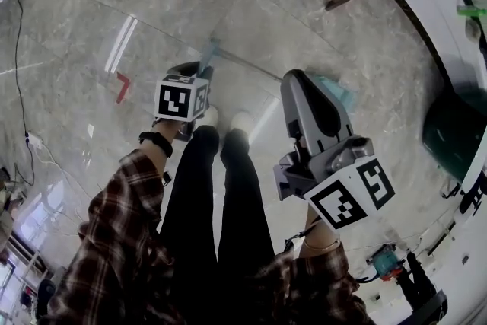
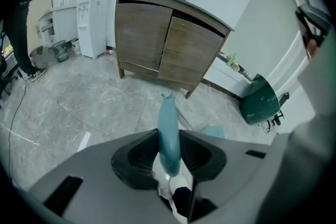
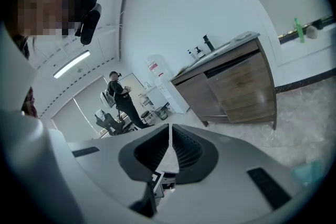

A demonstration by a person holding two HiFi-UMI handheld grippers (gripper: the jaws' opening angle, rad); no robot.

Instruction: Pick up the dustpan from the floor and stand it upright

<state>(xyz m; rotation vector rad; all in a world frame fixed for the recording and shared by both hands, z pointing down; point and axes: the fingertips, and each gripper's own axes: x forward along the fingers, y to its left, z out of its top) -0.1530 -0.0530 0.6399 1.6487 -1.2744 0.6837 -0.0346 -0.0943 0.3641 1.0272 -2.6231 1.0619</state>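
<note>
The dustpan's long teal handle (image 2: pixel 169 136) runs between the jaws of my left gripper (image 2: pixel 169 134), which is shut on it. The handle's tip points toward the cabinet. In the head view the left gripper (image 1: pixel 196 74) hangs above the floor with the handle (image 1: pixel 209 54) sticking out past it. The teal pan (image 1: pixel 337 92) shows behind my right gripper (image 1: pixel 301 81); a corner of the pan (image 2: pixel 212 132) also shows beyond the left jaws. The right gripper (image 3: pixel 169 131) is shut with nothing between its jaws, and a teal patch of the pan (image 3: pixel 310 171) lies low at the right.
A wooden cabinet (image 2: pixel 168 44) stands by the wall, with a water dispenser (image 2: pixel 97 13) to its left and a dark green round object (image 2: pixel 260 99) to its right. A person (image 3: pixel 119 94) stands far off. A cable (image 1: pixel 23 87) and a red mark (image 1: pixel 122 87) lie on the marble floor.
</note>
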